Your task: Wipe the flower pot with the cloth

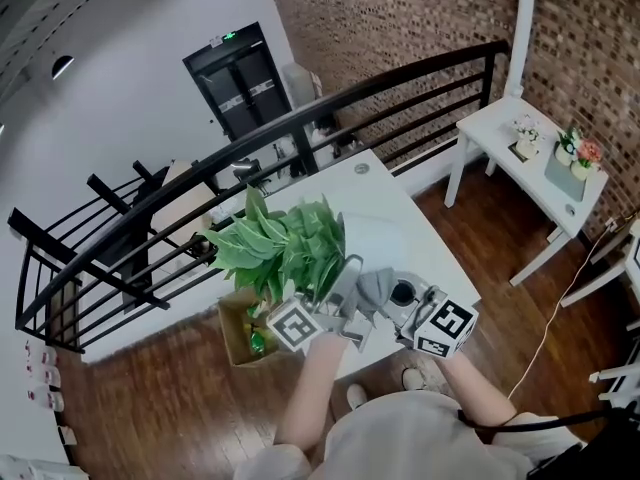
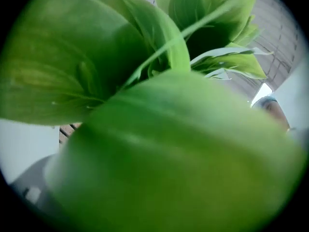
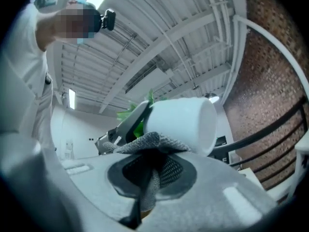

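The plant's green leaves (image 1: 285,243) are lifted over the white table's near edge. In the right gripper view the white flower pot (image 3: 186,122) lies tilted on its side, with a finger (image 3: 131,122) of my left gripper against its wall. My left gripper (image 1: 345,286) is shut on the pot. Blurred leaves (image 2: 159,144) fill the left gripper view and hide its jaws. My right gripper (image 1: 385,303) is shut on the grey cloth (image 3: 147,146), which is bunched against the pot's underside. The cloth (image 1: 375,290) also shows in the head view.
The white table (image 1: 400,218) stands against a black railing (image 1: 400,78). A cardboard box (image 1: 238,336) sits on the wooden floor to the left. A white side table (image 1: 530,158) with small flowers is at the right by the brick wall.
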`<state>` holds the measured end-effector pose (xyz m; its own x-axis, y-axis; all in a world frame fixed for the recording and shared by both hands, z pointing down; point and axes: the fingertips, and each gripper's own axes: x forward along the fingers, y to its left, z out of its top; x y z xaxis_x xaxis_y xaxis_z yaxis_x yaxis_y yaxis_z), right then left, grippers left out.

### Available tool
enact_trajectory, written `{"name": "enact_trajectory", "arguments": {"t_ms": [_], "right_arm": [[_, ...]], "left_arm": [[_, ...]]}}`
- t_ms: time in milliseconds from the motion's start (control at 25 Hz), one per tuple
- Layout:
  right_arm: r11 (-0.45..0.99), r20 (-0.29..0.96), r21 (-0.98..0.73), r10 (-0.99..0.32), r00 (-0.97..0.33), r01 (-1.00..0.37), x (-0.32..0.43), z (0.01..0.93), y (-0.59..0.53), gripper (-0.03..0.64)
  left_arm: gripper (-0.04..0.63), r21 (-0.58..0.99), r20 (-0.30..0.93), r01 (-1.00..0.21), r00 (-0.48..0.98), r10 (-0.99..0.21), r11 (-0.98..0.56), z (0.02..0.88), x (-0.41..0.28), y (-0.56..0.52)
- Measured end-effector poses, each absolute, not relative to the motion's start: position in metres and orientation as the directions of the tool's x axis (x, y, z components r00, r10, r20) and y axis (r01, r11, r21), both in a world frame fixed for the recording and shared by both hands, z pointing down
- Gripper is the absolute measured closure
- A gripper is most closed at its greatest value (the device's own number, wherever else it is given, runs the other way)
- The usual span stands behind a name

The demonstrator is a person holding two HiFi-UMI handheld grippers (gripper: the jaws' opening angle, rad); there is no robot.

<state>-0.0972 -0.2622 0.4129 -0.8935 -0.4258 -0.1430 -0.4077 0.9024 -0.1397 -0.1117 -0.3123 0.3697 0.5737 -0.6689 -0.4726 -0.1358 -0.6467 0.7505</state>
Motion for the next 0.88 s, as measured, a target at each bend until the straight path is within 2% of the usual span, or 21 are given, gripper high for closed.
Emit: {"name": "enact_trajectory", "arguments": {"t_ms": [200, 360, 520, 600, 720, 800, 880], "right_arm": [[0.878, -0.184, 0.111, -0.443, -0.877, -0.466, -0.096, 0.375, -0.245, 0.623], [0.783, -0.238, 0.221, -0.535, -0.811, -0.582, -0.09, 0.343, -0.25, 0.623], [0.699, -0.055, 0.41, -0.623, -0.781, -0.586, -0.079, 0.358, -0.265, 0.623], [0.66, -0.035, 0.484, -0.641, -0.767, -0.574, -0.072, 0.359, -0.271, 0.623], [0.663, -0.103, 0.451, -0.626, -0.773, -0.597, -0.067, 0.347, -0.285, 0.623], [0.72, -0.136, 0.333, -0.602, -0.787, -0.609, -0.066, 0.346, -0.296, 0.623], [0.809, -0.089, 0.178, -0.554, -0.828, -0.561, -0.056, 0.366, -0.31, 0.623]], "left_arm": [[0.058, 0.755, -0.438, -0.179, 0.579, -0.688, -0.631, 0.376, -0.117, -0.315], [0.06, 0.763, -0.407, -0.189, 0.602, -0.687, -0.618, 0.383, -0.12, -0.313], [0.06, 0.765, -0.368, -0.193, 0.652, -0.663, -0.614, 0.39, -0.117, -0.305], [0.06, 0.758, -0.356, -0.19, 0.681, -0.64, -0.624, 0.394, -0.113, -0.299], [0.06, 0.748, -0.35, -0.163, 0.728, -0.59, -0.644, 0.394, -0.112, -0.287], [0.06, 0.732, -0.363, -0.131, 0.756, -0.545, -0.669, 0.387, -0.115, -0.278], [0.06, 0.715, -0.373, -0.111, 0.774, -0.512, -0.69, 0.383, -0.11, -0.272]]}}
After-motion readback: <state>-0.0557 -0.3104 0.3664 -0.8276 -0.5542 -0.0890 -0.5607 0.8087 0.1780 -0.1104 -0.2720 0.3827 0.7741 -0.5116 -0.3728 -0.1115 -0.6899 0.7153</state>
